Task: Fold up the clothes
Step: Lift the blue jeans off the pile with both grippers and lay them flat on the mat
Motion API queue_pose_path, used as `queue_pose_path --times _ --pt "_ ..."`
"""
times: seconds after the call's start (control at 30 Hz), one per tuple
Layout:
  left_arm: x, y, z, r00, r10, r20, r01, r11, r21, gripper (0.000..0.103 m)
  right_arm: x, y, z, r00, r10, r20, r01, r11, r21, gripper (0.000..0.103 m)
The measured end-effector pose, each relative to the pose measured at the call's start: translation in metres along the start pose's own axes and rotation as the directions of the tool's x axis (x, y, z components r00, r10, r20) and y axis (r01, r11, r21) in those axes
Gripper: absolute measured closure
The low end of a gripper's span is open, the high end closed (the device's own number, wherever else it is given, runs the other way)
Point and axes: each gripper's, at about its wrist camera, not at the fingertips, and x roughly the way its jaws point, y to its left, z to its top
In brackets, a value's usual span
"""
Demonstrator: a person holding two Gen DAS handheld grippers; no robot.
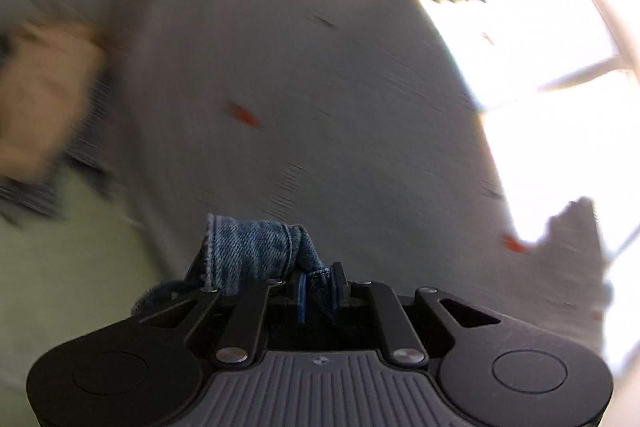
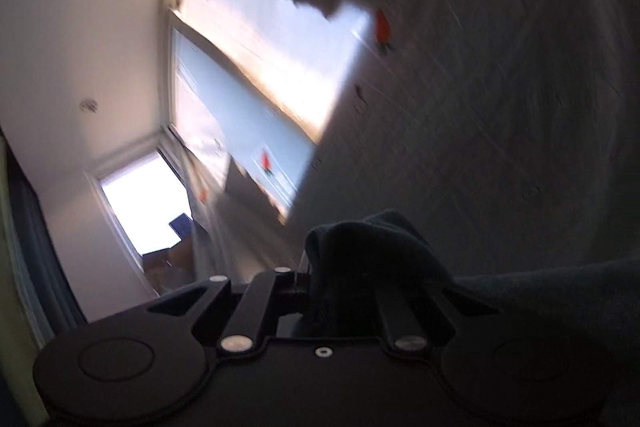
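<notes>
My left gripper (image 1: 318, 285) is shut on a bunched edge of blue denim (image 1: 256, 249), whose hem sticks up between and to the left of the fingers. My right gripper (image 2: 320, 281) is shut on a dark fold of cloth (image 2: 372, 251) that drapes over its right side and runs off to the right; in this dim view it looks dark blue. Both views are blurred by motion. The rest of the garment is hidden below the grippers.
A grey-white curtain with small red marks (image 1: 280, 87) fills the left wrist view, with a bright window (image 1: 552, 131) at right. A tan blurred shape (image 1: 40, 95) and pale green surface (image 1: 72, 267) lie at left. The right wrist view shows windows (image 2: 256, 75) and ceiling (image 2: 80, 47).
</notes>
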Motion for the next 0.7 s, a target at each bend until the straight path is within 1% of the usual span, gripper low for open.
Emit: queue_pose_path --times 0.03,0.07,0.1,0.13,0.17,0.2,0.23,0.27,0.33,0.37,0.4,0.43,0.47,0.53,0.57,0.6,0.63,0.7 --pt "0.003 0.018 0.002 0.995 0.096 -0.001 -0.096 0.995 0.028 0.090 0.014 -0.021 -0.018 0.997 -0.051 -0.066 0.052 0.999 0.013 0.068" --pt "0.006 0.036 0.004 0.982 0.190 0.002 -0.190 0.980 0.056 0.087 0.028 -0.042 -0.037 0.986 -0.102 -0.134 0.106 0.994 0.024 0.053" --pt "0.009 0.056 0.005 0.958 0.286 -0.010 -0.284 0.956 0.075 0.081 0.036 -0.070 -0.063 0.962 -0.170 -0.212 0.186 0.981 0.054 0.026" --pt "0.014 0.078 0.004 0.924 0.382 -0.037 -0.377 0.922 0.086 0.081 0.042 -0.097 -0.090 0.928 -0.235 -0.288 0.266 0.961 0.075 0.020" --pt "0.016 0.099 0.003 0.890 0.452 -0.062 -0.446 0.890 0.091 0.081 0.036 -0.116 -0.112 0.892 -0.313 -0.327 0.353 0.933 0.071 0.020" --pt "0.013 0.117 0.001 0.868 0.488 -0.091 -0.481 0.873 0.083 0.080 0.030 -0.136 -0.134 0.847 -0.386 -0.365 0.437 0.897 0.065 0.020" --pt "0.009 0.132 -0.002 0.852 0.510 -0.117 -0.506 0.860 0.069 0.079 0.023 -0.155 -0.156 0.798 -0.452 -0.399 0.513 0.857 0.055 0.020" --pt "0.004 0.145 -0.003 0.836 0.530 -0.138 -0.529 0.847 0.053 0.077 0.009 -0.167 -0.171 0.777 -0.482 -0.405 0.546 0.836 0.053 0.019" --pt "-0.007 0.164 -0.009 0.812 0.561 -0.163 -0.561 0.826 0.050 0.073 -0.019 -0.185 -0.188 0.737 -0.531 -0.418 0.607 0.793 0.062 0.016" --pt "-0.010 0.171 -0.010 0.800 0.573 -0.177 -0.574 0.817 0.054 0.067 -0.033 -0.190 -0.193 0.715 -0.563 -0.415 0.638 0.768 0.057 0.016" --pt "-0.010 0.176 -0.011 0.788 0.584 -0.196 -0.584 0.809 0.060 0.065 -0.048 -0.194 -0.198 0.684 -0.609 -0.403 0.676 0.736 0.034 0.015" --pt "-0.013 0.180 -0.013 0.778 0.590 -0.217 -0.592 0.803 0.062 0.065 -0.062 -0.197 -0.203 0.649 -0.653 -0.390 0.712 0.702 0.011 0.014" --pt "-0.013 0.184 -0.017 0.768 0.593 -0.242 -0.597 0.800 0.062 0.064 -0.075 -0.199 -0.208 0.603 -0.702 -0.378 0.754 0.657 -0.016 0.014" --pt "-0.001 0.192 -0.029 0.747 0.596 -0.294 -0.606 0.792 0.066 0.061 -0.102 -0.205 -0.220 0.498 -0.797 -0.342 0.838 0.544 -0.050 0.014" --pt "0.006 0.196 -0.034 0.735 0.600 -0.316 -0.611 0.788 0.075 0.060 -0.114 -0.207 -0.225 0.456 -0.830 -0.323 0.867 0.495 -0.049 0.014" --pt "0.013 0.199 -0.039 0.724 0.604 -0.334 -0.615 0.784 0.084 0.057 -0.127 -0.210 -0.229 0.410 -0.862 -0.298 0.897 0.440 -0.039 0.014" --pt "0.019 0.200 -0.043 0.713 0.607 -0.350 -0.618 0.780 0.094 0.055 -0.136 -0.211 -0.230 0.378 -0.884 -0.275 0.917 0.399 -0.022 0.012" --pt "0.031 0.202 -0.053 0.690 0.617 -0.379 -0.624 0.772 0.122 0.047 -0.152 -0.214 -0.232 0.312 -0.921 -0.231 0.948 0.318 0.015 0.007"
